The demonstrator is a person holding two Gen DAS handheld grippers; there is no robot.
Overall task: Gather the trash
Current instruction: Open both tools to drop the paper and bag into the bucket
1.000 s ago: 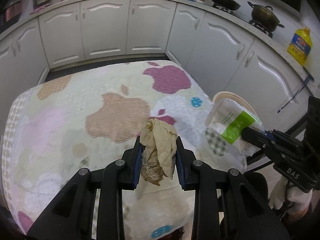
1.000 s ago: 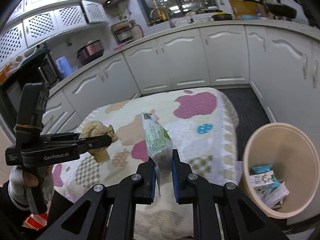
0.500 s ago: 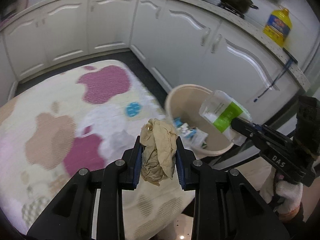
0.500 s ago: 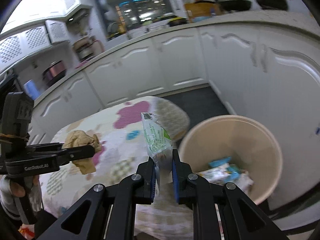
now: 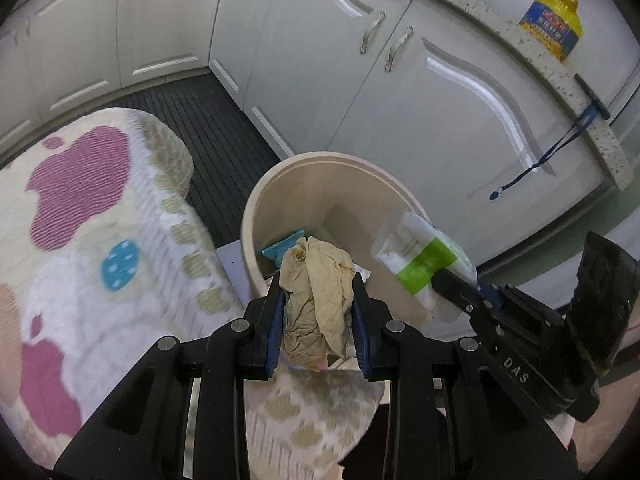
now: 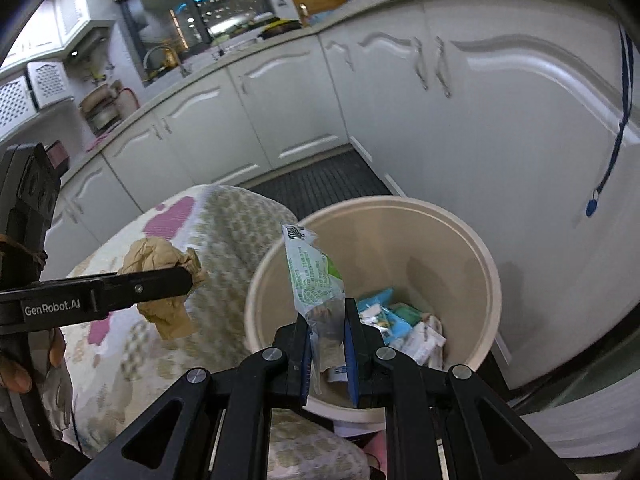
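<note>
My left gripper point(image 5: 317, 292) is shut on a crumpled brown paper wad point(image 5: 316, 300), held at the near rim of a beige trash bin point(image 5: 316, 160). The wad also shows in the right wrist view point(image 6: 160, 256), left of the bin point(image 6: 472, 240). My right gripper point(image 6: 326, 320) is shut on a white and green plastic wrapper point(image 6: 312, 272) over the bin's near side. The wrapper also shows in the left wrist view point(image 5: 420, 252). Several wrappers point(image 6: 400, 320) lie in the bin.
A table with a flowered cloth point(image 5: 80, 240) stands left of the bin. White kitchen cabinets point(image 5: 400, 80) run behind it. A dark floor mat point(image 5: 192, 120) lies between. A yellow oil bottle point(image 5: 552, 24) stands on the counter.
Both grippers have swung right from over the table to the bin, each still holding its trash. The bin now fills the middle of both views.
</note>
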